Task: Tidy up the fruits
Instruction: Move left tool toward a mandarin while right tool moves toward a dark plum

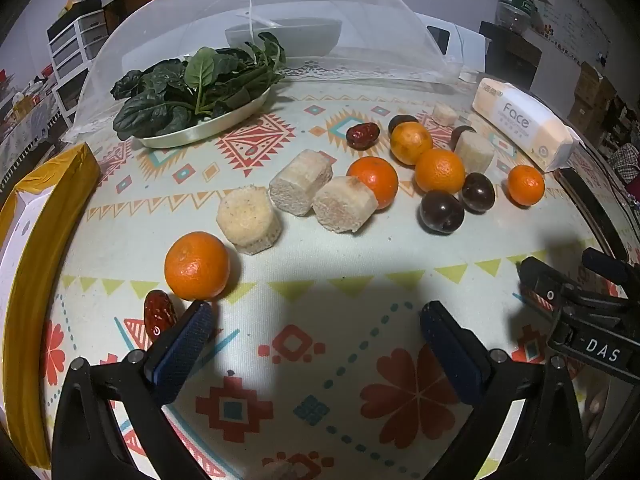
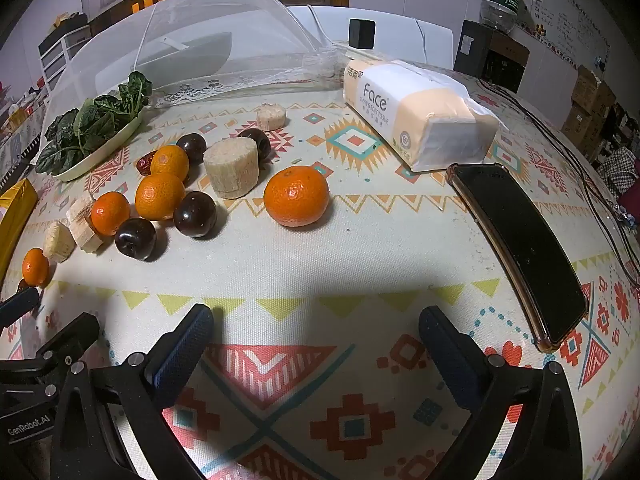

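Note:
Fruit lies scattered on the patterned tablecloth point(image 1: 320, 292): several tangerines, dark plums, red dates and pale sugarcane chunks. In the left wrist view a tangerine point(image 1: 197, 265) and a red date point(image 1: 159, 317) sit just beyond my left gripper's point(image 1: 316, 320) left finger; sugarcane chunks point(image 1: 301, 187) and plums point(image 1: 441, 212) lie farther off. The left gripper is open and holds nothing. In the right wrist view a lone tangerine point(image 2: 296, 195) sits ahead of my open, empty right gripper point(image 2: 316, 326), with a plum point(image 2: 195, 214) and a sugarcane chunk point(image 2: 231, 168) to its left.
A dish of spinach point(image 1: 188, 92) sits half under a white mesh food cover point(image 1: 264, 20) at the back. A tissue pack point(image 2: 420, 114) and a black phone point(image 2: 520, 252) lie on the right. A yellow box point(image 1: 36, 200) stands at the left edge.

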`<state>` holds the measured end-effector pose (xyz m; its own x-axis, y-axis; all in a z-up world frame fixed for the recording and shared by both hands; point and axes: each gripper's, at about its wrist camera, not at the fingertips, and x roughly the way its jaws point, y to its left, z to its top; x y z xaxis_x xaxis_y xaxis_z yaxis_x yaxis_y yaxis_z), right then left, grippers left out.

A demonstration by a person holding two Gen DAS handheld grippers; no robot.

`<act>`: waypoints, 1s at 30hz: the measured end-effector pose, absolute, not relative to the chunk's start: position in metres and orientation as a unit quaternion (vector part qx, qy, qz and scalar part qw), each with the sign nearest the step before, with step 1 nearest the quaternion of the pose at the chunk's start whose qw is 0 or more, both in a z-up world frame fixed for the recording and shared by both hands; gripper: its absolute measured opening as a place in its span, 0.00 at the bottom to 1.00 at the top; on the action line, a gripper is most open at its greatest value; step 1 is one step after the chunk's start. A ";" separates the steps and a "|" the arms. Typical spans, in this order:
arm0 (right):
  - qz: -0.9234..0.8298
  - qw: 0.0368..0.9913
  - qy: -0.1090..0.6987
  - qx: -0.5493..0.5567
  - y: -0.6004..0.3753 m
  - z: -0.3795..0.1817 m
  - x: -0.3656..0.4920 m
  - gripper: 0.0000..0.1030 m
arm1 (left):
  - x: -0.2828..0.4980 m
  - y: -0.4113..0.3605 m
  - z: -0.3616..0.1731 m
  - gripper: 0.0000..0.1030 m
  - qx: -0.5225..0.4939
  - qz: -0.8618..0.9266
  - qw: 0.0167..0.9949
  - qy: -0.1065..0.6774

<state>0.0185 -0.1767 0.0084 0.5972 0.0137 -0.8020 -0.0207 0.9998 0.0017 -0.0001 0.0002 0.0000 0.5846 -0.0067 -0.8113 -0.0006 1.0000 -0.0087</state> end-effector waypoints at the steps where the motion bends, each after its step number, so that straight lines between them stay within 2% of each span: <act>1: 0.010 0.893 0.449 -0.004 -0.177 0.008 0.018 1.00 | 0.000 0.000 0.000 1.00 -0.002 -0.001 0.890 0.457; 17: 0.015 0.893 0.449 -0.004 -0.177 0.008 0.018 1.00 | -0.017 -0.002 0.002 1.00 0.013 -0.025 0.877 0.479; 24: 0.015 0.874 0.485 -0.009 -0.177 0.012 0.023 1.00 | -0.042 0.000 0.003 0.99 0.027 -0.061 0.874 0.481; 26: 0.014 0.875 0.483 -0.008 -0.177 0.011 0.021 1.00 | -0.052 0.011 0.011 0.92 -0.001 -0.066 0.879 0.472; 30: 0.010 0.877 0.480 -0.006 -0.177 0.010 0.015 1.00 | -0.086 0.041 0.050 0.91 -0.011 -0.030 0.918 0.394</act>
<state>0.0151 -0.1766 0.0104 0.5382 0.0108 -0.8427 -0.0233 0.9997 -0.0021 -0.0864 0.0414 0.0500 0.6875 -0.0644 -0.7233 0.0467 0.9979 -0.0445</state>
